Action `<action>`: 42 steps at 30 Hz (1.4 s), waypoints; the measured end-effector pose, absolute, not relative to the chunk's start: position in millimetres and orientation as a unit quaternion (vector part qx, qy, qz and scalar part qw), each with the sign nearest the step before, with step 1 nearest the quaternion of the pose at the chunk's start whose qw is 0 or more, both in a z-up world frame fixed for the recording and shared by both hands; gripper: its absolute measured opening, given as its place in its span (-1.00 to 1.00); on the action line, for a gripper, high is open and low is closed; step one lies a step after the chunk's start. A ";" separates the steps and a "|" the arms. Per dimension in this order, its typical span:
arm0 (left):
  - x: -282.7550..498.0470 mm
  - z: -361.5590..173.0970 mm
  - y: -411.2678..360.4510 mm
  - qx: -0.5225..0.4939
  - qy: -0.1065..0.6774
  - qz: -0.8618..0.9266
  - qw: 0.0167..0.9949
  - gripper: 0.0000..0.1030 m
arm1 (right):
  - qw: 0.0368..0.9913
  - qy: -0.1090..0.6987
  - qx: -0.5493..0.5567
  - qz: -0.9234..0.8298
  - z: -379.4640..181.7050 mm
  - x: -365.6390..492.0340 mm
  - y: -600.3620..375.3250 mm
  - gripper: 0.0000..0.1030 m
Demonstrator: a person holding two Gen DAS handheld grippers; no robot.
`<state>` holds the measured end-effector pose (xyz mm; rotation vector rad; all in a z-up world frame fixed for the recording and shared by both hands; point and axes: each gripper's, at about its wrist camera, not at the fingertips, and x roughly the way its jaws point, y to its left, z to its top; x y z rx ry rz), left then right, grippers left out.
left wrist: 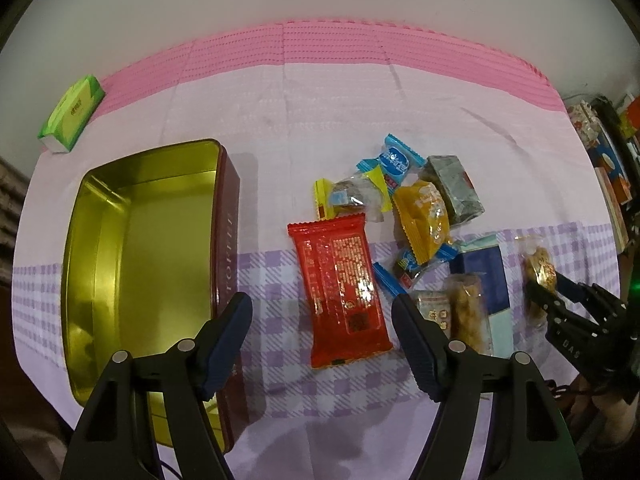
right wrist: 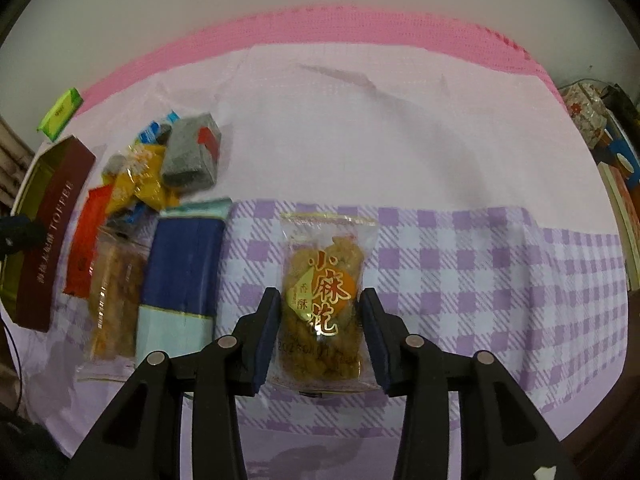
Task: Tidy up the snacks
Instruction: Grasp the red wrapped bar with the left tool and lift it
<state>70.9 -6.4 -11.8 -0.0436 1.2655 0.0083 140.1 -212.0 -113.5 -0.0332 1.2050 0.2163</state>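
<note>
Right gripper (right wrist: 320, 334) fingers straddle the fried-dough twist packet (right wrist: 326, 300), barely gripping.
Left gripper (left wrist: 322, 344) released; toffee tin (left wrist: 136, 248) empty, every snack beside it.

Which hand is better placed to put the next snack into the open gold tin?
Right. The right hand-held gripper already brackets the clear twisted-dough snack packet. The left hand-held gripper hangs open and empty above the red foil packet, beside the gold tin.
</note>
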 end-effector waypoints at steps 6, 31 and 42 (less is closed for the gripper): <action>75.6 -12.3 -7.8 -0.017 0.599 0.003 0.801 0.40 | 0.819 0.565 -0.021 0.095 -114.9 140.2 -213.5 -0.26; 106.3 -69.2 -11.4 -0.052 0.662 0.027 0.747 0.11 | 0.819 0.569 0.009 0.077 -115.1 144.4 -228.6 -0.25; 111.9 -81.8 -9.9 -0.033 0.657 0.027 0.753 0.11 | 0.819 0.568 0.008 0.077 -115.4 144.4 -229.8 -0.25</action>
